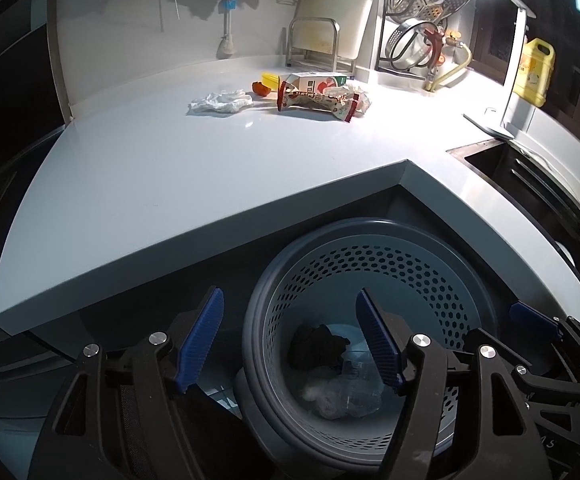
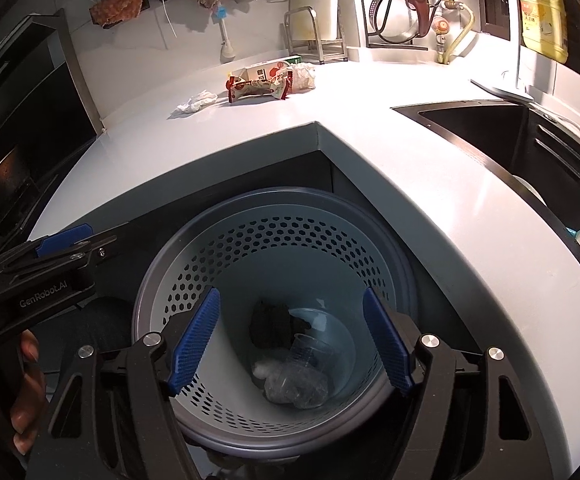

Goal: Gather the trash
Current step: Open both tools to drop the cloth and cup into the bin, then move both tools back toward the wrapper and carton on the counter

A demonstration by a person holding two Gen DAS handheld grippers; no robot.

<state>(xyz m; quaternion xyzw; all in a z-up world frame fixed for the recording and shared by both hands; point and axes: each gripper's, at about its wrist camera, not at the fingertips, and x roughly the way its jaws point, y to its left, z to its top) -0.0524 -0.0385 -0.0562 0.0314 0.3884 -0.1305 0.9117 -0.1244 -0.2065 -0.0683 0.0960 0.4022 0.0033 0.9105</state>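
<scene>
A grey perforated trash bin (image 1: 430,280) (image 2: 290,232) stands on the floor in the inner corner of the white counter (image 1: 170,160). Inside lie a black lump (image 2: 270,324), a clear plastic cup (image 2: 310,350) and crumpled clear plastic (image 2: 294,388). My left gripper (image 1: 290,344) is open and empty over the bin's left rim. My right gripper (image 2: 292,344) is open and empty above the bin's mouth. On the counter far back lie a crumpled tissue (image 1: 220,101), a red-ended snack wrapper (image 1: 318,102), a juice carton (image 1: 314,80), crumpled paper (image 1: 356,94) and a small red piece (image 1: 260,88).
A dark sink (image 2: 510,132) is set into the counter at right. A dish rack with steel bowls (image 1: 418,40), a cutting board in a stand (image 1: 330,28) and a yellow jug (image 1: 534,72) line the back. A black stove area (image 2: 22,120) is at left.
</scene>
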